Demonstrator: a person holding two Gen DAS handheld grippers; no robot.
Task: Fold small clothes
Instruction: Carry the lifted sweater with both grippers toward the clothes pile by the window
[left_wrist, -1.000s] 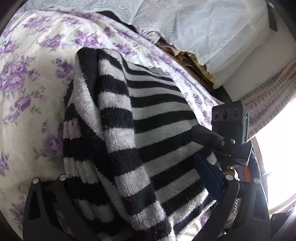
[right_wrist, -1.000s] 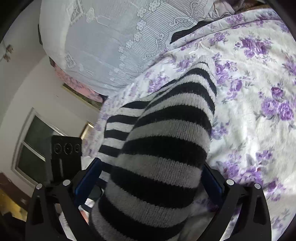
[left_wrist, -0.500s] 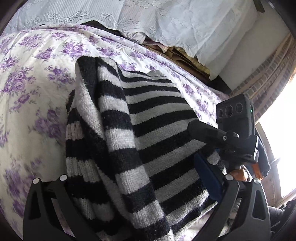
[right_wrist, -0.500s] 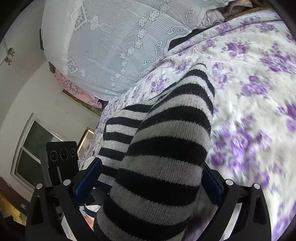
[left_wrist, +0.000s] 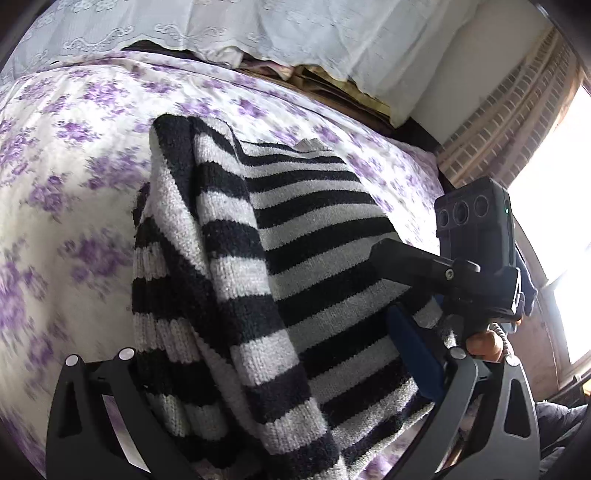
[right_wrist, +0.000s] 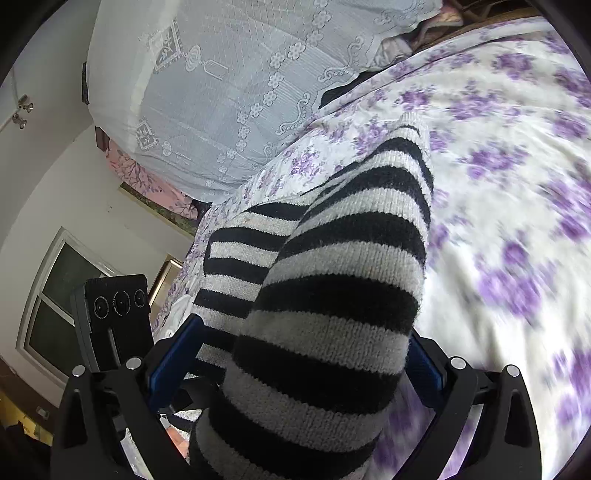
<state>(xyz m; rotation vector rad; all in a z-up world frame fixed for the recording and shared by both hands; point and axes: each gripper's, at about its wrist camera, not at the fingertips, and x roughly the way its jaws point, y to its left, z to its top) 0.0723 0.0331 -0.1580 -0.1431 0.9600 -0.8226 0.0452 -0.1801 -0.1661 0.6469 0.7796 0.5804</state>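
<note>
Striped sweater (left_wrist: 295, 258), black and grey-white knit, draped over a bed (left_wrist: 74, 166) covered in a purple-flowered sheet — near end bunched up between both sets of fingers. Left gripper (left_wrist: 280, 417) closed on the lower edge of the knit, one sleeve folded across the body and running down into the gap between the black fingers (left_wrist: 469, 398). Right gripper (right_wrist: 295, 391) likewise clamped on a thick roll of the same sweater (right_wrist: 332, 295), blue-lined fingers (right_wrist: 173, 362) pressed against either side of the fabric. Far end of the garment resting flat on the sheet, well ahead of both grippers. White lace cloth (right_wrist: 221, 92) hanging beyond the bed. Opposite tool's black camera block (left_wrist: 476, 225) visible just beside the sweater's right edge — a hand (left_wrist: 484, 343) gripping its handle below.
</note>
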